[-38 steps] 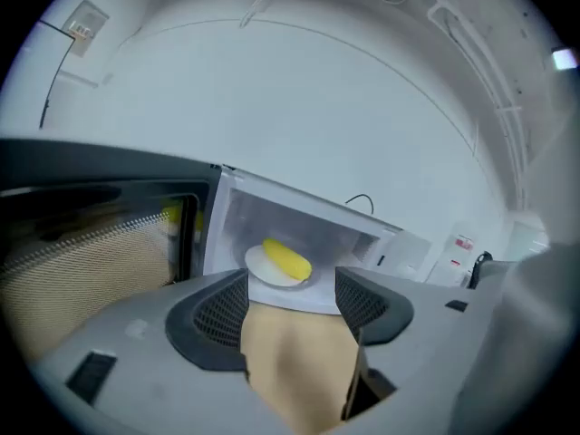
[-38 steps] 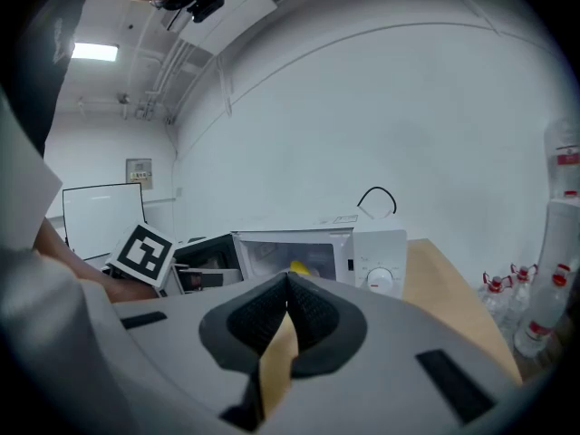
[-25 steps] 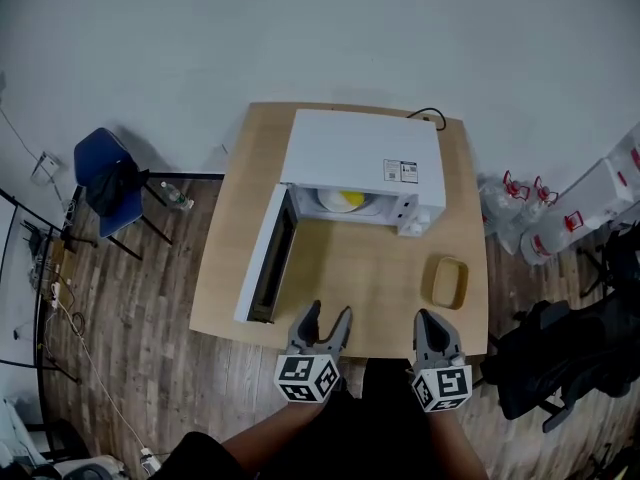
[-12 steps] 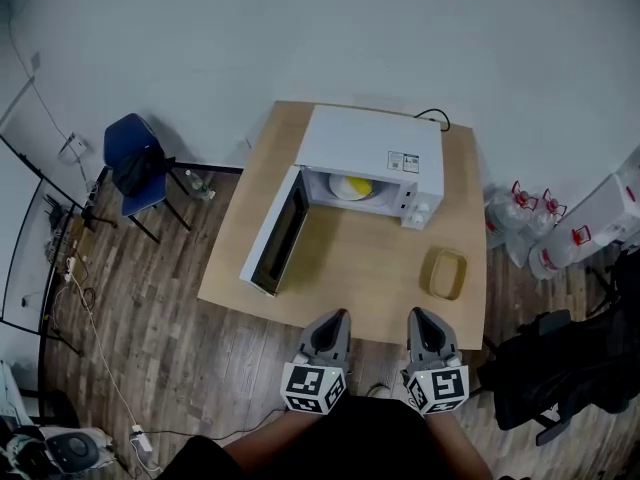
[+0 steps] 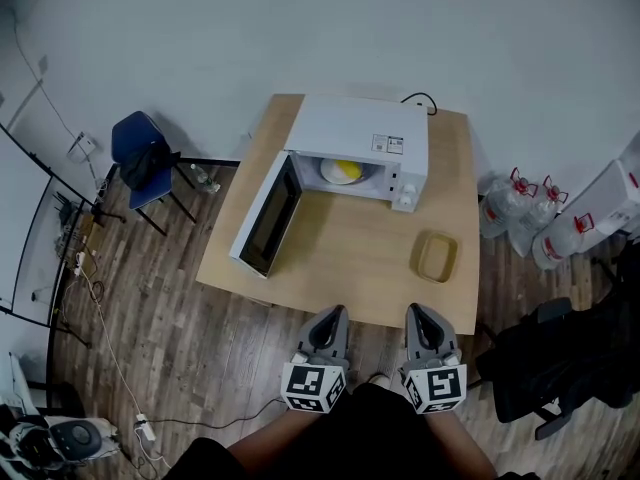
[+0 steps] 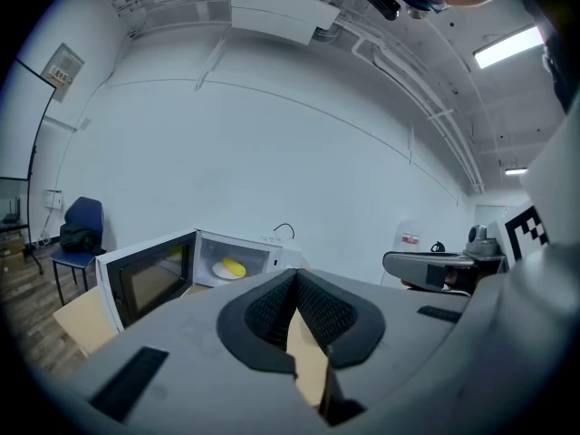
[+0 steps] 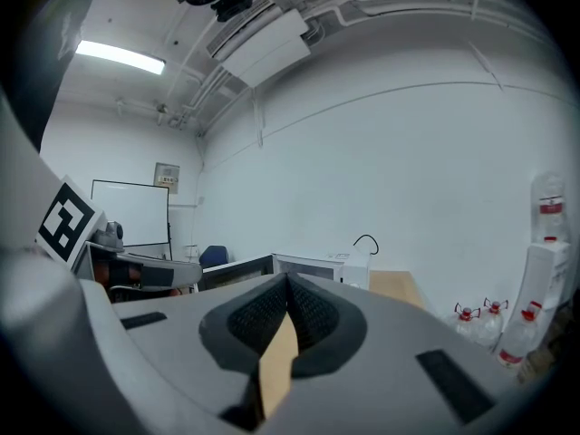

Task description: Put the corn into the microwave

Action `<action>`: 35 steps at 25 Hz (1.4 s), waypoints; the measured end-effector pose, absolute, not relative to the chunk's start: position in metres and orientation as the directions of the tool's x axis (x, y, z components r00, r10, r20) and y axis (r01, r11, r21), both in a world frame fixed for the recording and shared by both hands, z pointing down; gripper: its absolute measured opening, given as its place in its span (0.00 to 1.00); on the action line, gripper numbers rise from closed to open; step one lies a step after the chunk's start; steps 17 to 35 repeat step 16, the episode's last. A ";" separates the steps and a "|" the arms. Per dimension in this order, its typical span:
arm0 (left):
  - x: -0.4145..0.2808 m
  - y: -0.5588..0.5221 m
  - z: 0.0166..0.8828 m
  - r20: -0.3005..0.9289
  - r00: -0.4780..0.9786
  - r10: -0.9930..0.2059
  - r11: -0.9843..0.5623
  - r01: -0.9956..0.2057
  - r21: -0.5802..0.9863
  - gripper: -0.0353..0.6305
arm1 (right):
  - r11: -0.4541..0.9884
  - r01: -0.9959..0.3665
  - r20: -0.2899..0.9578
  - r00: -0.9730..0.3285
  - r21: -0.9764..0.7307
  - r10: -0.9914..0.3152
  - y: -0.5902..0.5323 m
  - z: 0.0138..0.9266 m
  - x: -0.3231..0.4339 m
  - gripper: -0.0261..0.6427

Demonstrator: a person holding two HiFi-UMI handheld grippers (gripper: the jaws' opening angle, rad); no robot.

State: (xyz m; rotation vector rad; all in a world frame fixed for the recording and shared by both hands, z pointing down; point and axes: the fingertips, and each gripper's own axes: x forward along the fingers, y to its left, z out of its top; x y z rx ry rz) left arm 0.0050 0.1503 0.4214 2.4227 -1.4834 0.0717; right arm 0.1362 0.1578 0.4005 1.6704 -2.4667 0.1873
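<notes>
The yellow corn point(image 5: 345, 171) lies on a white plate inside the white microwave point(image 5: 358, 128), whose door point(image 5: 264, 214) hangs open to the left. The left gripper view also shows the corn point(image 6: 234, 267) in the lit cavity. Both grippers hover in front of the table's near edge, well short of the microwave. My left gripper point(image 5: 337, 315) is shut with nothing between its pads point(image 6: 272, 311). My right gripper point(image 5: 418, 313) is shut and empty too, its pads point(image 7: 313, 314) meeting at the tips.
A tan shallow tray point(image 5: 437, 256) sits on the wooden table point(image 5: 340, 268) to the right of the microwave. A blue chair point(image 5: 145, 158) stands left of the table, water bottles point(image 5: 520, 213) on the floor at the right. A black cable point(image 5: 418, 99) runs behind the microwave.
The left gripper's jaws were open a second ago and are now shut. Both grippers have pulled back off the table's edge toward the person.
</notes>
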 end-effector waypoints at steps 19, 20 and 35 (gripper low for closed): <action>0.017 0.114 0.422 0.157 0.499 -0.852 -0.448 -0.851 0.274 0.07 | 0.368 -0.930 0.197 -0.362 -0.005 -0.911 0.130 0.402 0.140 0.13; 0.017 0.114 0.422 0.157 0.499 -0.852 -0.448 -0.851 0.274 0.07 | 0.368 -0.930 0.197 -0.362 -0.005 -0.911 0.130 0.402 0.140 0.13; 0.017 0.114 0.422 0.157 0.499 -0.852 -0.448 -0.851 0.274 0.07 | 0.368 -0.930 0.197 -0.362 -0.005 -0.911 0.130 0.402 0.140 0.13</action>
